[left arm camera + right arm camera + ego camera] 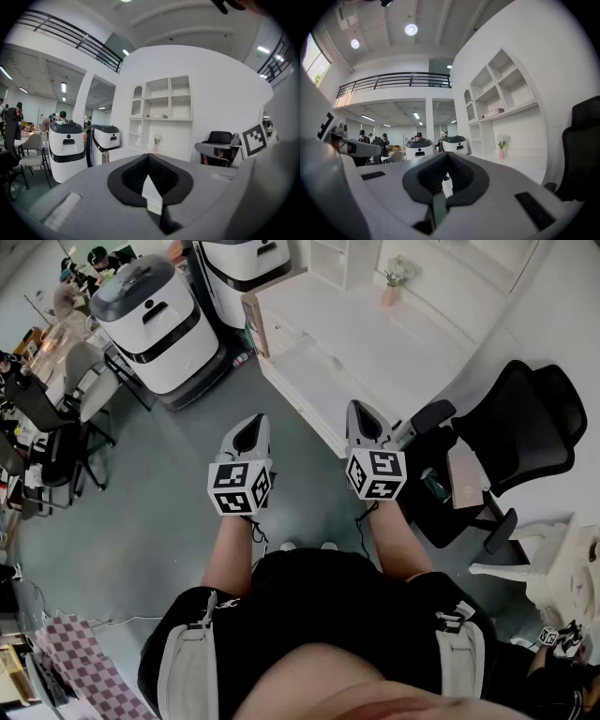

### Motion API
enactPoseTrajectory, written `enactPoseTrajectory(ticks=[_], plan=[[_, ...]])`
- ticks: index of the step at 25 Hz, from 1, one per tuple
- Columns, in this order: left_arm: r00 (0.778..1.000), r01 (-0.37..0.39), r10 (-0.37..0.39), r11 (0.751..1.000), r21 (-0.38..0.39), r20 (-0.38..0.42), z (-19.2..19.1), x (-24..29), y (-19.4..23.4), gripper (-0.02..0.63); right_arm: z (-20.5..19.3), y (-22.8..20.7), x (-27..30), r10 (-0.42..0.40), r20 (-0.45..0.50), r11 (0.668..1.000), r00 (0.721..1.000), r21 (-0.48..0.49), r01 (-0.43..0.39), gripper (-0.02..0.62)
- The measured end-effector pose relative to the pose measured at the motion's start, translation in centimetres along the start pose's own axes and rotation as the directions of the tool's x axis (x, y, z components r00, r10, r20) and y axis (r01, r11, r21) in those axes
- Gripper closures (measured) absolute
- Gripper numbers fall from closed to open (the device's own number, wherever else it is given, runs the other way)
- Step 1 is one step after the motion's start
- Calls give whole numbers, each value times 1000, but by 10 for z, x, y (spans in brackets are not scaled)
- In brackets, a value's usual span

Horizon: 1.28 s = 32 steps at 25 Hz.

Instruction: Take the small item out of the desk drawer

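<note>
I hold both grippers at waist height over the grey floor, aimed at the white desk (375,348). My left gripper (248,432) is shut and empty, its black pads meeting in the left gripper view (150,180). My right gripper (364,418) is also shut with nothing between its pads (446,180). The desk stands a step ahead of both grippers, and its front panels (309,390) face me. I cannot make out an open drawer, and no small item shows in any view.
A black office chair (525,427) stands right of the desk, close to my right gripper. Two white-and-black machines (155,320) (239,268) stand to the left. A pink vase (389,292) sits on the desk below white wall shelves (161,98). People and chairs are far left.
</note>
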<state>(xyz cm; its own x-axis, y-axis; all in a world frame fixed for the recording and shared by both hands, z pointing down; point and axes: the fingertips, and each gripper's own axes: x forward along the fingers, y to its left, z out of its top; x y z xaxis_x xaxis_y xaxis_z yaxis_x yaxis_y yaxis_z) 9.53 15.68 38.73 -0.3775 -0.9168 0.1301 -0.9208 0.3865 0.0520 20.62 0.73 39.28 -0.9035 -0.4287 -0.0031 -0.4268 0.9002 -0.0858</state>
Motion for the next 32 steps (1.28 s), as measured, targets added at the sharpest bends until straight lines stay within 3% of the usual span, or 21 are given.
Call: enactPoseTrajectory(ticks=[12,32], plan=[[1000,-4,4,1000,-2,27,6,-39,29,594,10,42,-11,-13,48,1000,999,-3,13,598],[998,57,-55,998,-38,36,-13,-62,99,594,-22,108,4,-77,-4,997,997,-28,77,598]])
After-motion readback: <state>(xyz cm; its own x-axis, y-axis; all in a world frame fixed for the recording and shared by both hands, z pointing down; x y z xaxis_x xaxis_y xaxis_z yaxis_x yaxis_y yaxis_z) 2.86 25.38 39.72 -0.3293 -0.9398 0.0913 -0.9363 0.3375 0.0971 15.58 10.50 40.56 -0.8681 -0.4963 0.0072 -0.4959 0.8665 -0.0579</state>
